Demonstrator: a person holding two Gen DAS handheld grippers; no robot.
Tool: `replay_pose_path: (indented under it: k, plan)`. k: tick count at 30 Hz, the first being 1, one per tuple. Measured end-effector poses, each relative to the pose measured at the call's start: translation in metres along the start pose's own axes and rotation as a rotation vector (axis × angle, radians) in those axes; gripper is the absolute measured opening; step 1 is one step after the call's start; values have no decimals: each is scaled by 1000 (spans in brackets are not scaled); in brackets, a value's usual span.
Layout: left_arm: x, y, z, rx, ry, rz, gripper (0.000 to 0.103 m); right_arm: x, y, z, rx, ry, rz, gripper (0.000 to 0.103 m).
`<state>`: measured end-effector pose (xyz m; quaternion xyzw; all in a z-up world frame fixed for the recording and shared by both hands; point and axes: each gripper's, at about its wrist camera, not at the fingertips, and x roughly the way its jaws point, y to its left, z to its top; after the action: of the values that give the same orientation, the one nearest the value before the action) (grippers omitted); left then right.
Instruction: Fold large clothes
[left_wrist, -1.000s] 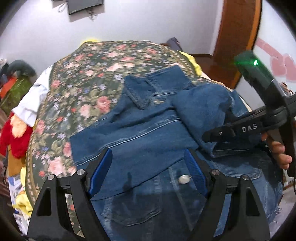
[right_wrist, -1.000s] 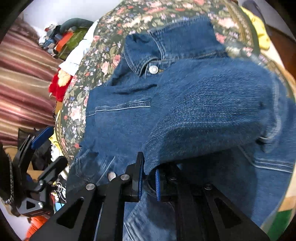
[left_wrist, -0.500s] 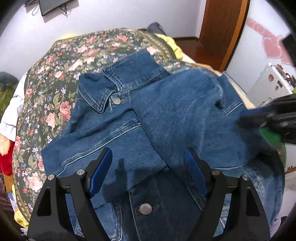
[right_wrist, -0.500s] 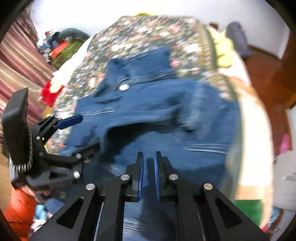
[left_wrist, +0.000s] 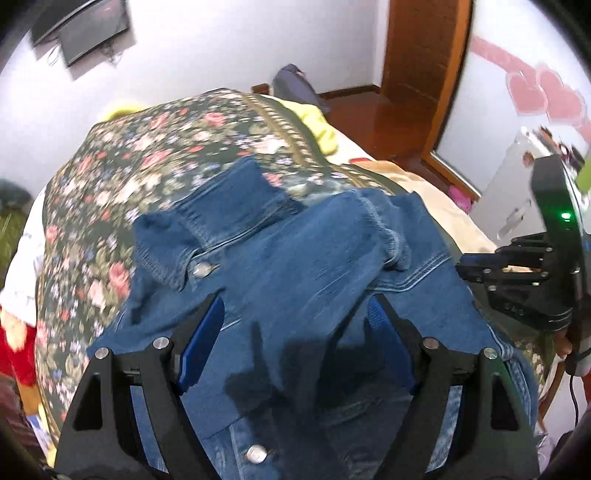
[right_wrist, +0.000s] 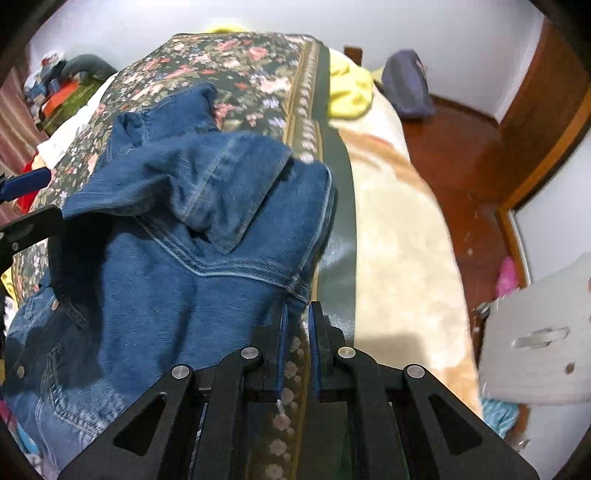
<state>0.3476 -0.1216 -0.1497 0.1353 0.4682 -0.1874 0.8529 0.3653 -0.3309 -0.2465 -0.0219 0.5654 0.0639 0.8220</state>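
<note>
A blue denim jacket (left_wrist: 280, 273) lies front up on a floral bedspread (left_wrist: 122, 170), its right sleeve (right_wrist: 207, 181) folded across the chest. My left gripper (left_wrist: 295, 332) is open and empty, hovering over the jacket's lower front. My right gripper (right_wrist: 296, 325) has its jaws nearly closed with nothing between them, just off the jacket's right side seam (right_wrist: 295, 284). It also shows at the right edge of the left wrist view (left_wrist: 480, 269).
The floral spread's striped border (right_wrist: 314, 122) runs beside the jacket, with a cream blanket (right_wrist: 399, 236) past it. A yellow cloth (right_wrist: 347, 88) and a grey bag (right_wrist: 406, 85) lie at the far end. Wooden floor (right_wrist: 461, 147) and a door frame (left_wrist: 424, 74) are at right.
My right gripper let go of the sleeve, which now lies across the chest, and drew back to the jacket's right edge. My left gripper stayed open over the lower front.
</note>
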Motion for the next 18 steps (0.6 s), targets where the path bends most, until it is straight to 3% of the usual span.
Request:
replay_pose_path:
  k: [2, 6, 10, 11, 15, 18]
  plan:
    - [17, -13, 5, 46, 32, 13, 80, 15, -7, -3, 24, 33, -21, 7]
    - [55, -35, 11, 133, 92, 61, 80, 15, -17, -7, 48, 11, 26, 7]
    - [73, -48, 21, 200, 72, 127, 78, 12, -27, -5, 78, 23, 82, 7]
    - [74, -49, 24, 214, 52, 148, 74, 13, -30, -5, 86, 27, 94, 7]
    - [69, -36, 29, 186, 3, 212, 41, 5, -33, -8, 127, 21, 140, 7]
    - [62, -8, 30, 109, 0, 228, 30, -15, -35, -4, 161, -44, 206, 7]
